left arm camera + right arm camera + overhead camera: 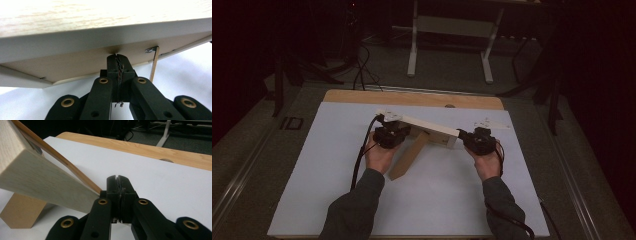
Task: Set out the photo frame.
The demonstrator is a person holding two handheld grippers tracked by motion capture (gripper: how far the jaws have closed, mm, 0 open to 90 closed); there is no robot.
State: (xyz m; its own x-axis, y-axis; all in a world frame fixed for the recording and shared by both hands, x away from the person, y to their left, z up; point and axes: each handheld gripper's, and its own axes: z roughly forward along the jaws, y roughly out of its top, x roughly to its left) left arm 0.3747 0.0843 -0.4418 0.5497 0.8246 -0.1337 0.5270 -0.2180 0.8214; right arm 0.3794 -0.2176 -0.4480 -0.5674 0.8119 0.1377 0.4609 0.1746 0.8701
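A white sheet (pixel 432 200) covers most of the light wooden tabletop (pixel 412 97) and lies under both tools. On it sits a pale wooden assembly of flat boards (pixel 427 131), one long board tilted up above a lower slanted board; it lies between the two tools, ahead of the left one and just to the left of the right one. The left gripper (pixel 398 131) sits at the assembly's left end; in the left gripper view its black jaws are pressed fully together with nothing between them, the tips (pixel 117 58) touching the underside of the tilted board. The right gripper (pixel 468 137) sits at the right end, jaws likewise closed on nothing (pixel 117 180), the board's end face just beside them.
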